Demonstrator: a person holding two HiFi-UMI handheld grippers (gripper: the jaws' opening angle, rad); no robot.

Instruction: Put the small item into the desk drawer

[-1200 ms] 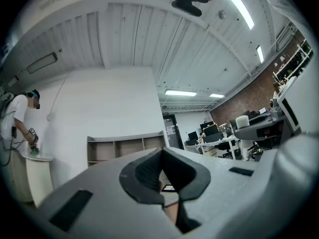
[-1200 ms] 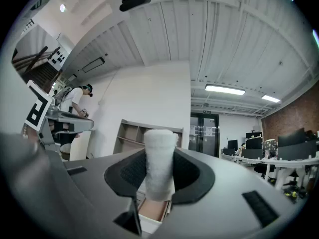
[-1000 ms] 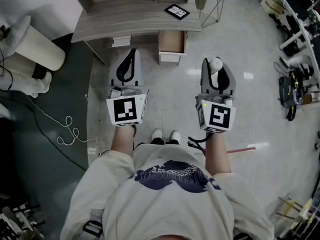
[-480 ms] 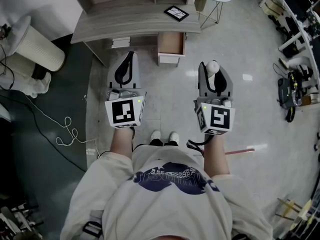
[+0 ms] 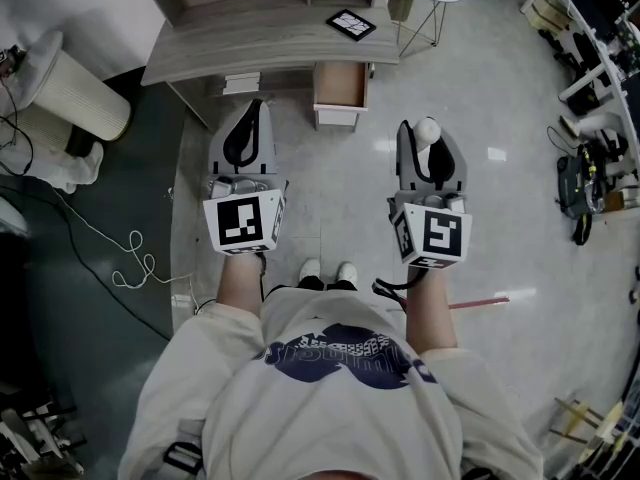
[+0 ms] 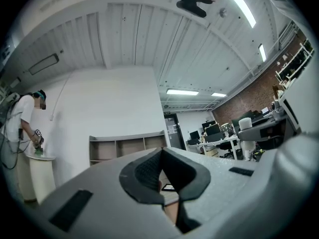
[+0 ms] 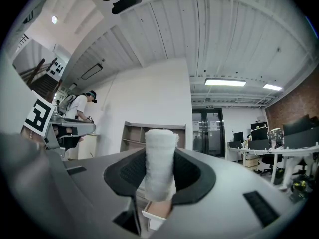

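The desk (image 5: 270,43) stood ahead of both tongs, well apart from them. Its drawer (image 5: 340,86) hung open beyond their tips, roughly midway between the two. The left tongs (image 5: 248,118) were pressed together with nothing in them. The right tongs (image 5: 428,138) were clamped on a small white roll (image 7: 159,163), which stood upright between the pads with its top poking above them, well short of the drawer.

White roll (image 5: 428,130) in right gripper (image 5: 431,144)
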